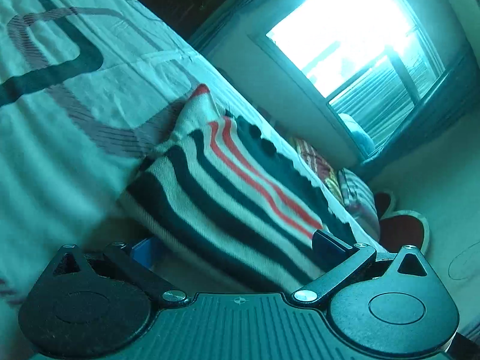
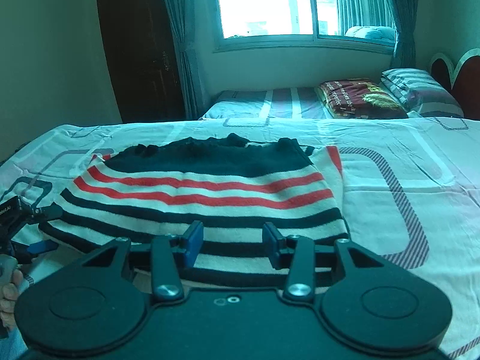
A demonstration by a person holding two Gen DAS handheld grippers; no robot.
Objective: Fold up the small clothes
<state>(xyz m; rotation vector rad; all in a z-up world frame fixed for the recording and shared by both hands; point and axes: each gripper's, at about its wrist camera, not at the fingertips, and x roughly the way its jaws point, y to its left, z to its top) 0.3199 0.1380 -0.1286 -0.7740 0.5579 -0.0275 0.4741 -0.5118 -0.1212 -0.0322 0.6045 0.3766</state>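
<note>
A small striped knit sweater (image 2: 204,198), white with navy and red stripes and a dark top part, lies flat on the patterned bedsheet (image 2: 390,198). My right gripper (image 2: 234,246) is open, its blue-padded fingers straddling the sweater's near hem. My left gripper (image 1: 237,252) is open wide at the sweater's (image 1: 228,180) left edge, one finger on top of the cloth and the other low beside it. The left gripper also shows at the left edge of the right wrist view (image 2: 33,228), at the sweater's left hem.
The work surface is a sheet-covered bed. Beyond it lies another bed with a dark red folded blanket (image 2: 360,99) and a striped pillow (image 2: 420,90). A bright window (image 2: 300,3) with curtains and a dark door (image 2: 141,45) stand behind.
</note>
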